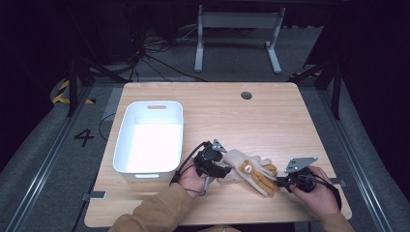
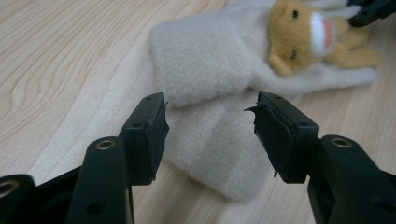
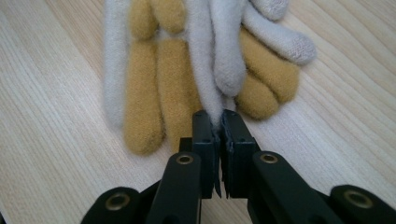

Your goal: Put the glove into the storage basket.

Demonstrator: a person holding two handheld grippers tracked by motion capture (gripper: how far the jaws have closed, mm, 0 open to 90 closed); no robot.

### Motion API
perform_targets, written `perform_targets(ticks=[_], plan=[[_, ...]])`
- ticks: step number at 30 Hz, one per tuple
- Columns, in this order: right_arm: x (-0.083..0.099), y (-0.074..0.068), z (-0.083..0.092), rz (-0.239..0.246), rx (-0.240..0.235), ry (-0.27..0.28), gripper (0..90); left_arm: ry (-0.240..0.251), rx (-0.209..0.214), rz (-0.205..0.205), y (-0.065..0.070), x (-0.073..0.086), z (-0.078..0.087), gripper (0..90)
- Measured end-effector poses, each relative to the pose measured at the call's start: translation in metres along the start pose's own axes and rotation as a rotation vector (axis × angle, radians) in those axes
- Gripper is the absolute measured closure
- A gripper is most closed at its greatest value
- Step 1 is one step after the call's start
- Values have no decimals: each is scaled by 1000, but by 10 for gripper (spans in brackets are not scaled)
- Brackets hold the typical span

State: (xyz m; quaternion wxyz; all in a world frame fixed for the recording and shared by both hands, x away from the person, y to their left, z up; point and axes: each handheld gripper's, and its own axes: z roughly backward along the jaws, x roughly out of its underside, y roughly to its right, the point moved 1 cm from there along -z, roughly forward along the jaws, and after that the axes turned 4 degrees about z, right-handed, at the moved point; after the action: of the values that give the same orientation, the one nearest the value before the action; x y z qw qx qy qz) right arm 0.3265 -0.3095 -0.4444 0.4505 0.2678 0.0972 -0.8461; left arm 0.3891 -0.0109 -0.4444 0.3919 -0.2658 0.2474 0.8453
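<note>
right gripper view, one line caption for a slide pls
Right gripper shut on a cream finger of the plush gloves, lying flat on the wooden table.

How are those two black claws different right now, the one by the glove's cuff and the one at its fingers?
The left claw stands open, its jaws either side of the glove's cream cuff without touching it. The right claw is shut, pinching the tip of one cream glove finger. Both are black, hand-held, and sit low over the wooden table.

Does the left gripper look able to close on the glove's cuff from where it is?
Probably yes: the left gripper has its jaws open, the beige cuff lies between them, and nothing blocks it.
</note>
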Motion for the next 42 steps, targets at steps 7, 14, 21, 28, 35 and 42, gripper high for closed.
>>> perform_targets(ticks=[7,14,21,28,35,42], plan=[[1,1,0,-3,-3,10,856,-16,16,-17,-4,-4,-8,445],[1,1,-1,-3,-9,12,854,-29,28,-14,-6,-4,-12,439],[1,0,-3,-2,-11,5,855,-48,-52,-87,0,-4,-11,603],[1,0,-4,-10,-16,4,851,-61,-38,-119,3,-3,-12,787],[0,0,-2,-8,-12,9,852,-55,-26,-122,2,-3,-9,856],[0,1,5,-14,23,22,857,-19,-36,-143,8,-4,2,869]])
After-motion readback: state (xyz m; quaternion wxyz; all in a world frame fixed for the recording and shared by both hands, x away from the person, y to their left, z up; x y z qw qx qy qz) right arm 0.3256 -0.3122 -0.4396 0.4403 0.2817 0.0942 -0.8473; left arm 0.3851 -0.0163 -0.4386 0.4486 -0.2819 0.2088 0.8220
